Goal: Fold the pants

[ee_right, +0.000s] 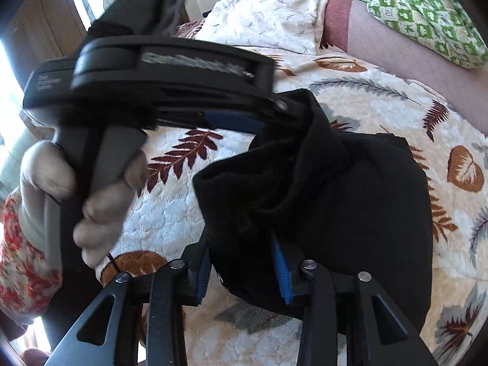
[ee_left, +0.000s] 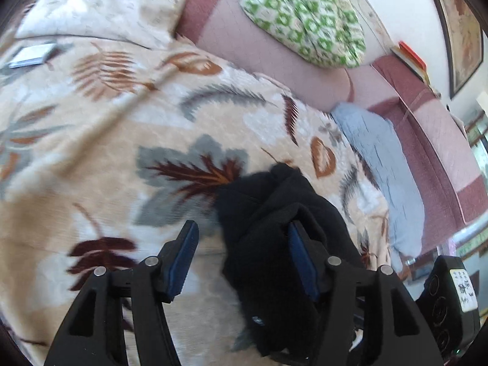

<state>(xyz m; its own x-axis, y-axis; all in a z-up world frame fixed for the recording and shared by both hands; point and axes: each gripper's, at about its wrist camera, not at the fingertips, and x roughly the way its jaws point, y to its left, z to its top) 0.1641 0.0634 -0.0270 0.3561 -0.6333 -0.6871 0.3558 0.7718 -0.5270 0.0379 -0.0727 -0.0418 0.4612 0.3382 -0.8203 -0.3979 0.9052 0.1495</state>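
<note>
Black pants (ee_right: 360,201) lie bunched on a leaf-patterned bed cover (ee_right: 170,213). In the left wrist view my left gripper (ee_left: 241,238) is open, its jaws wide apart; a fold of the pants (ee_left: 274,213) hangs over its right finger (ee_left: 300,253). In the right wrist view my right gripper (ee_right: 242,262) has its jaws partly apart with a bunched edge of the pants between them. The left gripper's body (ee_right: 170,73), held in a hand, crosses the upper left of that view, its tip buried in the same bunch of cloth.
A maroon sofa back (ee_left: 421,128) runs along the far edge. A green patterned cushion (ee_left: 308,18), a cream blanket (ee_left: 100,3), a grey-blue cloth (ee_left: 381,164) and a small flat device (ee_left: 30,56) lie around the cover. A red-flowered cloth (ee_right: 21,262) is at lower left.
</note>
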